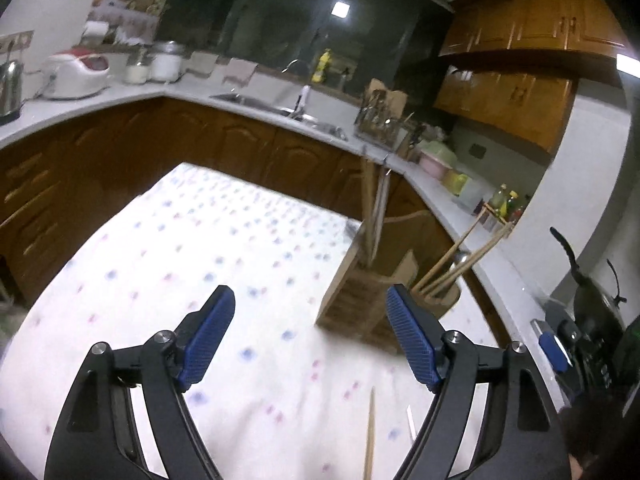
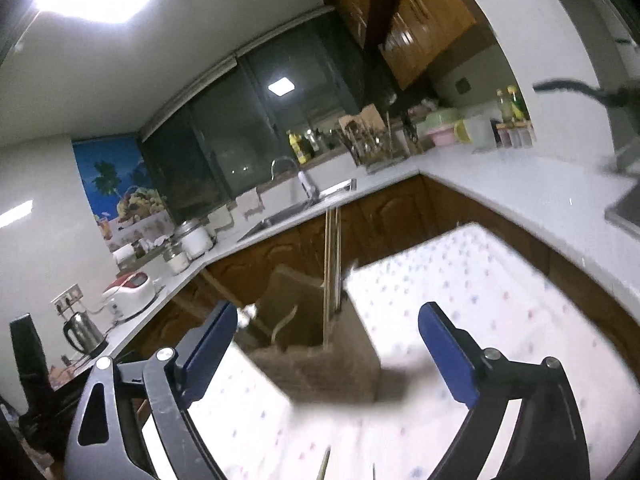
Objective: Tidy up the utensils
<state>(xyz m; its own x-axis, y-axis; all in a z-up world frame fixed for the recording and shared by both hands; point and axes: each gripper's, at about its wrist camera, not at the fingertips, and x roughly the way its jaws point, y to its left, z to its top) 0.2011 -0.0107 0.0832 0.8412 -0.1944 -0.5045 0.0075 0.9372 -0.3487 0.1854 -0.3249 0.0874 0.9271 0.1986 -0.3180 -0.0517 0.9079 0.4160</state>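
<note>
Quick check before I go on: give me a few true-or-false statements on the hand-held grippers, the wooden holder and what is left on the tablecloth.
1. The left hand-held gripper is shut on a chopstick. False: its jaws stand open with nothing between them.
2. The right hand-held gripper is open and empty. True.
3. The wooden utensil holder stands upright on the dotted tablecloth. True.
4. The holder is empty. False: chopsticks stick up out of it.
5. A loose chopstick lies on the cloth close to the left hand-held gripper. True.

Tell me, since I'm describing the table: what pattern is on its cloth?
White tablecloth with small blue and pink dots, clearest in the left wrist view.
</note>
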